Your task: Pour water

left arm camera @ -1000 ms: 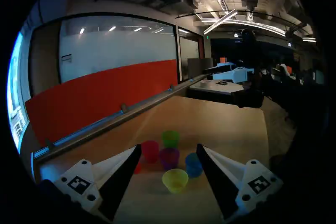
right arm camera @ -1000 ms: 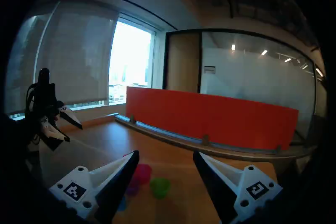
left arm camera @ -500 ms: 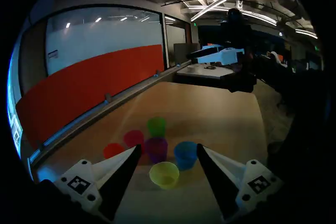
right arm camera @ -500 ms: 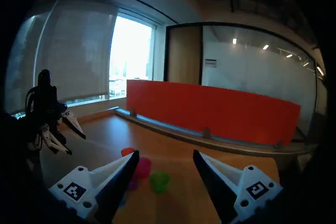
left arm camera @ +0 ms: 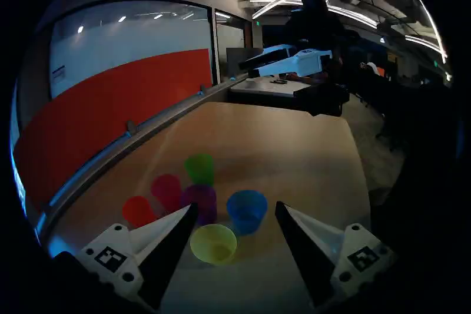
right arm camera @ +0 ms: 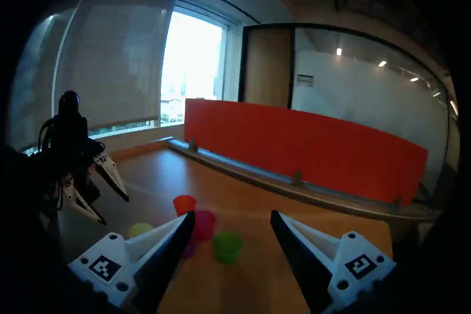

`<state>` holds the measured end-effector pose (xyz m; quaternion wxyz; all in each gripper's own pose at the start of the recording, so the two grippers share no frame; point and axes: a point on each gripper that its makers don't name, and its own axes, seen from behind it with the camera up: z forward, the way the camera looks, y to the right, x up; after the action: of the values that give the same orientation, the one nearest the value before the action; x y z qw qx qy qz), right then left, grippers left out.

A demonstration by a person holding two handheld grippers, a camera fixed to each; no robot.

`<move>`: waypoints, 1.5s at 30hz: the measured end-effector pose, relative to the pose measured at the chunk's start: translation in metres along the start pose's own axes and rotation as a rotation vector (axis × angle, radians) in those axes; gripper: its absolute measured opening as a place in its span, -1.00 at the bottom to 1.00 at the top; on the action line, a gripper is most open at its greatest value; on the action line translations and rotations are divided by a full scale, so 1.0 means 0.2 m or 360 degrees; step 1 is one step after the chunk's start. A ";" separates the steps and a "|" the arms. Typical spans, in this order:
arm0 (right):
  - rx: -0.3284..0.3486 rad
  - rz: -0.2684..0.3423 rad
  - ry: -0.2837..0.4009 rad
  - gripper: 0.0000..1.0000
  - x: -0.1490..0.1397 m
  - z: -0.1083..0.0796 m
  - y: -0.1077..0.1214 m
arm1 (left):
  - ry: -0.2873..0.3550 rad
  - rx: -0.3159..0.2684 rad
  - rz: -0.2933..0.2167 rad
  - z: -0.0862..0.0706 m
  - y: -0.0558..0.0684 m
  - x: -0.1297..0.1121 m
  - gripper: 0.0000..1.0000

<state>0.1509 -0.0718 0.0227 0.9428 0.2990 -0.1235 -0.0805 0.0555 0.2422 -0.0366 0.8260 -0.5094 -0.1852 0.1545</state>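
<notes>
Left gripper view: the left gripper [left arm camera: 234, 205] hangs low over the counter [left arm camera: 306, 155], its jaws spread wide with nothing between them. Nearest, framed by its fingers, stands the yellow cup [left arm camera: 213, 244], the front one of a loose cluster. Just behind it are the blue cup [left arm camera: 247, 211] to the right and the purple cup [left arm camera: 202, 201], with the red cup [left arm camera: 138, 211] and pink cup [left arm camera: 166, 187] off to the left and the green cup [left arm camera: 200, 167] farthest back. Whether any of them holds water I cannot tell. Well beyond, above the counter's far end, the right gripper [left arm camera: 288, 63] hovers, its jaws also wide apart and empty.

These look like small, thin plastic cups. They are probably very light and smooth-sided, likely to skid or tip at a nudge and to buckle under a hard squeeze. I would grip one squarely across its wall at about mid-height, with gentle pressure. An outer cup such as the yellow or blue one looks best, so the neighbours aren't knocked.
</notes>
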 end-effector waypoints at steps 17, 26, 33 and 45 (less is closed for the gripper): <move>0.0022 0.0001 -0.0053 0.98 -0.10 0.05 0.02 | -0.0135 -0.0099 0.0050 0.20 0.08 -0.15 0.95; 0.0017 0.0005 -0.0072 0.98 -0.15 0.07 0.04 | -0.0202 -0.0118 0.0063 0.31 0.09 -0.21 0.95; 0.0008 0.0009 -0.0075 0.98 -0.16 0.08 0.06 | -0.0256 -0.0131 0.0056 0.40 0.07 -0.27 0.95; -0.0004 0.0017 -0.0078 0.98 -0.18 0.09 0.09 | -0.0327 -0.0148 0.0058 0.51 0.07 -0.33 0.95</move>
<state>0.1123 -0.0579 0.0408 0.9402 0.2951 -0.1482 -0.0829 -0.0510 0.2992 -0.0172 0.7753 -0.5320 -0.2664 0.2121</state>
